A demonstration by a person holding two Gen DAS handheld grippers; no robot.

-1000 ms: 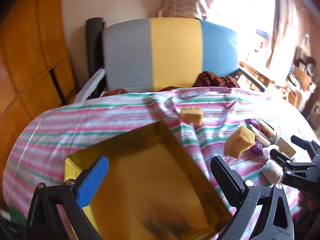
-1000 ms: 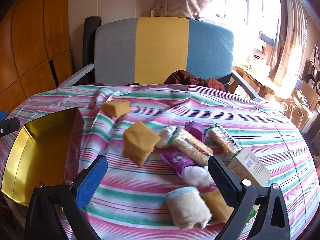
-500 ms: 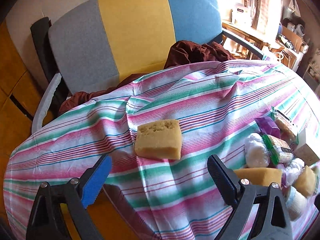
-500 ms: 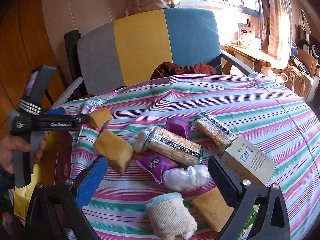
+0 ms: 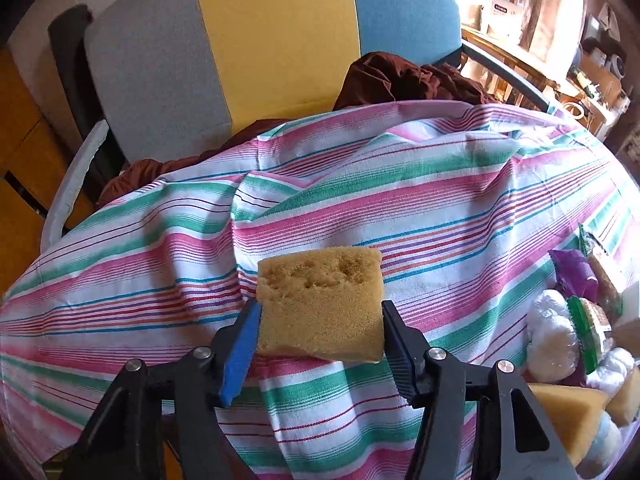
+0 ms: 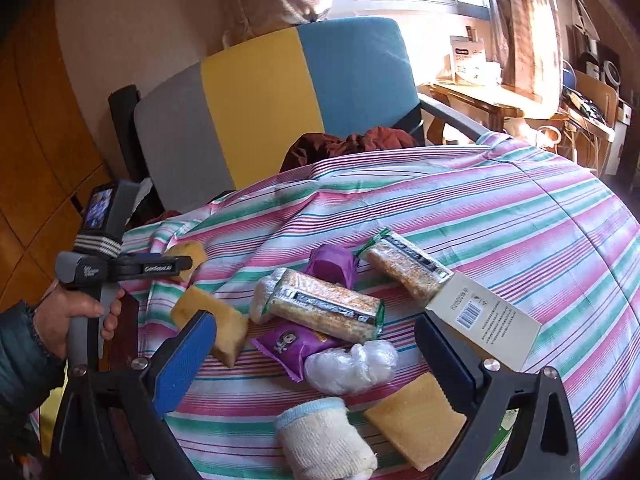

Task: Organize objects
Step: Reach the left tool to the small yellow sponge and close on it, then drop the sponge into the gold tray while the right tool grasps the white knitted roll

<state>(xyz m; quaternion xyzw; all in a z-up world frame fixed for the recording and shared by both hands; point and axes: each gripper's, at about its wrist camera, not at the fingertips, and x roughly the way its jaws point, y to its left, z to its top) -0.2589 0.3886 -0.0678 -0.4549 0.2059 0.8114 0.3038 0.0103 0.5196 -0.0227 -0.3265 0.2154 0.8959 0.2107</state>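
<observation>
A striped tablecloth [image 5: 420,200] is backed by a tricolour chair [image 5: 260,40]; the left gripper [image 5: 320,332], just closed, is clamped on a sponge [image 5: 320,304]; the right gripper [image 6: 316,360] is held apart.

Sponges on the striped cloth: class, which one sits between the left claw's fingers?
The sponge farthest from the snack pile, alone near the table's far-left edge. The left claw has been closing and now touches its sides.

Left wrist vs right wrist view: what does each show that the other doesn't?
Left wrist only: the left gripper, its fingers just closing, pressing both sides of a sponge.

Right wrist only: the hand holding that gripper, the open right gripper, a box, a rolled sock.

Both: the striped cloth, the chair, the purple packet, the wrapped snack bars.
</observation>
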